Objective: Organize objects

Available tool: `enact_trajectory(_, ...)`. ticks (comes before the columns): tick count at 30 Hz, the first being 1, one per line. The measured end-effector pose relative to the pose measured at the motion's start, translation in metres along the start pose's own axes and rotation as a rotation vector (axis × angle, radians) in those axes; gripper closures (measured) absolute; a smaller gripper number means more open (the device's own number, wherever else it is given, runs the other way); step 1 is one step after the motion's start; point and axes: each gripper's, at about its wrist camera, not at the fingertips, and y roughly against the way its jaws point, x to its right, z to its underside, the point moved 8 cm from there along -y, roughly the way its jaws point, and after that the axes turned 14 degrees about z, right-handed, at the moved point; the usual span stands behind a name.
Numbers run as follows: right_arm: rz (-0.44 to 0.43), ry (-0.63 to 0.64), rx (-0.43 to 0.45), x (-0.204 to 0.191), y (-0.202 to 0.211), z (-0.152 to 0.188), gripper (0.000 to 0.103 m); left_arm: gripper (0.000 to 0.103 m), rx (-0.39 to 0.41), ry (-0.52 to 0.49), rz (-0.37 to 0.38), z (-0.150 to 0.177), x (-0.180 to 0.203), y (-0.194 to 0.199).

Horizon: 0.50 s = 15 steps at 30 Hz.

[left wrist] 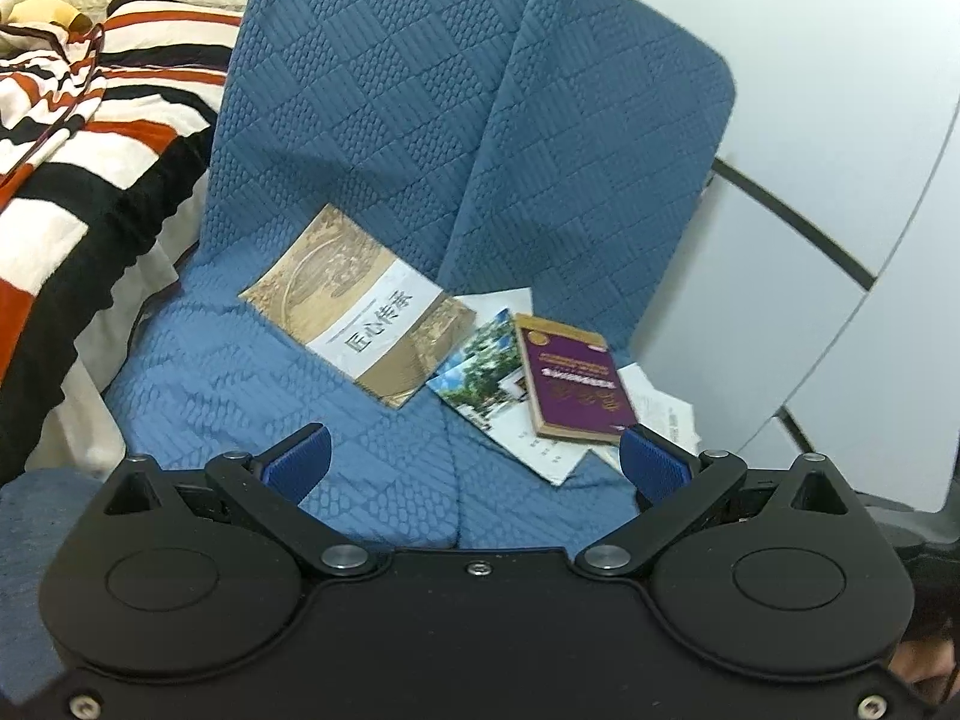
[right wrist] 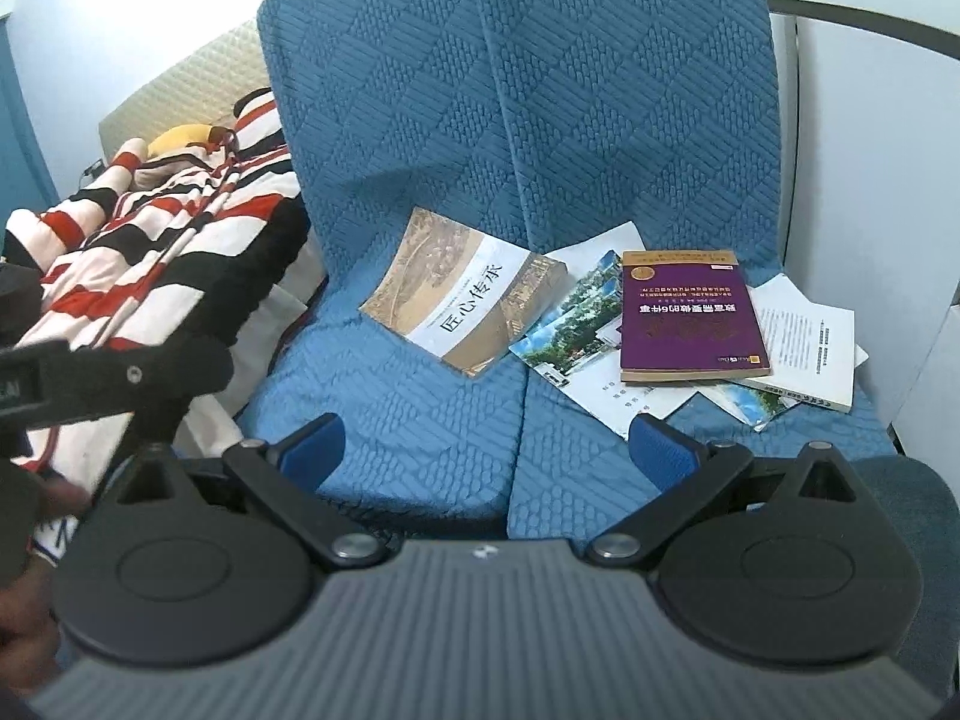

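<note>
A: What is to be tidied, and where does it lie?

B: A scatter of reading matter is seen on the seat of a blue quilted sofa (right wrist: 420, 420). A tan book (right wrist: 465, 294) lies tilted against the backrest over the left cushion; a purple book (right wrist: 690, 312) rests on top of a photo leaflet (right wrist: 570, 324) and a white sheet (right wrist: 606, 402) over the right cushion. A white booklet (right wrist: 804, 342) is partly tucked under the purple one (how many loose papers lie beneath cannot be told).

A: And the tools?

B: The left tool (left wrist: 474, 468) and the right tool (right wrist: 486, 450) are both held above the front of the seat with their fingers spread wide apart; nothing is gripped and nothing is touched.

A: How is the handling judged?

B: The books look stiff enough to be taken by an edge, near the spine, where the pages stay closed. The glossy covers may prove slippery. The leaflet and sheet are judged limp and light; they would sag or crease if pinched at a corner, so the purple book is best lifted off first. The soft cushion gives way under pressure, which should let a finger be slid under a book's edge.
</note>
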Motion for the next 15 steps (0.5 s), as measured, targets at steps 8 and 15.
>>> enact_trajectory(8,0.036,-0.016,0.016,0.012,-0.026,0.0,0.0,0.0,0.017,0.018,-0.047,0.003,-0.027,-0.029)
enact_trajectory(15,0.053,-0.014,0.033,0.02,-0.053,0.003,0.0,0.0,0.001,0.018,-0.065,0.001,-0.044,-0.065)
